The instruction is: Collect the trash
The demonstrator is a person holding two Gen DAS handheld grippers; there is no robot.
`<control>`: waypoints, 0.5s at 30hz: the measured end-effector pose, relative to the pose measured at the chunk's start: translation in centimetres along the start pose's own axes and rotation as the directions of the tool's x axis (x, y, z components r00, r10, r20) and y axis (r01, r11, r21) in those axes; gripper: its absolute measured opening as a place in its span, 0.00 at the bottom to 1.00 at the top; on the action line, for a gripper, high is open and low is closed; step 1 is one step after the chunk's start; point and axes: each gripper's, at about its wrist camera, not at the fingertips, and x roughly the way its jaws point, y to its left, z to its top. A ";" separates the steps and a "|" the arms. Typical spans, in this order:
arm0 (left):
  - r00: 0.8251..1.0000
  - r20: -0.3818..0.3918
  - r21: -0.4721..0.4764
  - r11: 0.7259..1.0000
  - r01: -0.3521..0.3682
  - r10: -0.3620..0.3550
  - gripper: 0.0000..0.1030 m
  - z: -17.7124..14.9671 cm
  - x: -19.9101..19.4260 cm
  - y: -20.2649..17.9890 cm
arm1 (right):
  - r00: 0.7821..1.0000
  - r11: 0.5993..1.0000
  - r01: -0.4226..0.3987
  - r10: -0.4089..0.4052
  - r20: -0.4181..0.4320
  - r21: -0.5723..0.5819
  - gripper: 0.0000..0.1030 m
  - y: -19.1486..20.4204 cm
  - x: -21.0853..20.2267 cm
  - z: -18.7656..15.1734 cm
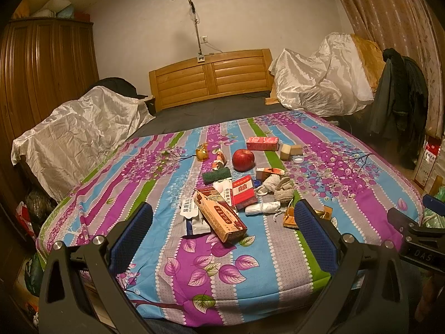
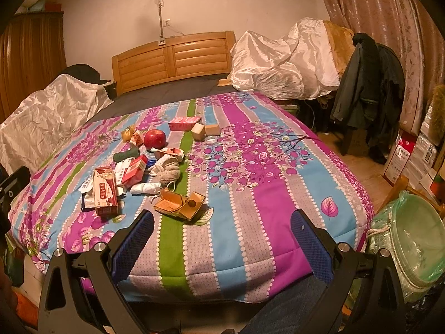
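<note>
A pile of trash lies on the flowered bedspread (image 1: 250, 272): a long brown carton (image 1: 221, 217), a red packet (image 1: 244, 190), white wrappers (image 1: 192, 214), a crushed orange box (image 2: 179, 204) and a white tissue roll (image 2: 146, 188). A red apple (image 1: 243, 160), a pink box (image 1: 262, 143) and socks (image 1: 278, 188) lie among it. My left gripper (image 1: 224, 222) is open and empty, just short of the pile. My right gripper (image 2: 222, 232) is open and empty over the bed's near edge, right of the pile. A bin with a green liner (image 2: 414, 242) stands at the right.
Two wooden blocks (image 2: 205, 131) and a clear lid (image 2: 210, 139) lie beyond the pile. White sheets cover heaps at the left (image 1: 75, 130) and right (image 1: 319, 80) of the bed. A chair with dark jackets (image 2: 367, 83) and boxes (image 2: 400, 158) stand on the floor at the right.
</note>
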 end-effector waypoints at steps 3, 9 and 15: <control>1.000 -0.002 0.001 1.000 0.000 0.000 0.95 0.0 0.1 0.0 | 1.000 1.000 -0.022 0.022 0.000 -0.012 0.95 0.0 0.2 0.5; 0.999 -0.050 -0.024 1.000 -0.019 0.018 0.95 -0.2 0.9 1.1 | 0.999 0.999 -0.041 0.041 0.022 -0.012 0.95 -0.4 0.7 1.8; 0.995 -0.099 -0.058 0.998 -0.039 0.033 0.95 -0.1 1.9 2.8 | 0.999 0.996 -0.051 0.051 0.005 -0.072 0.95 0.9 1.5 2.1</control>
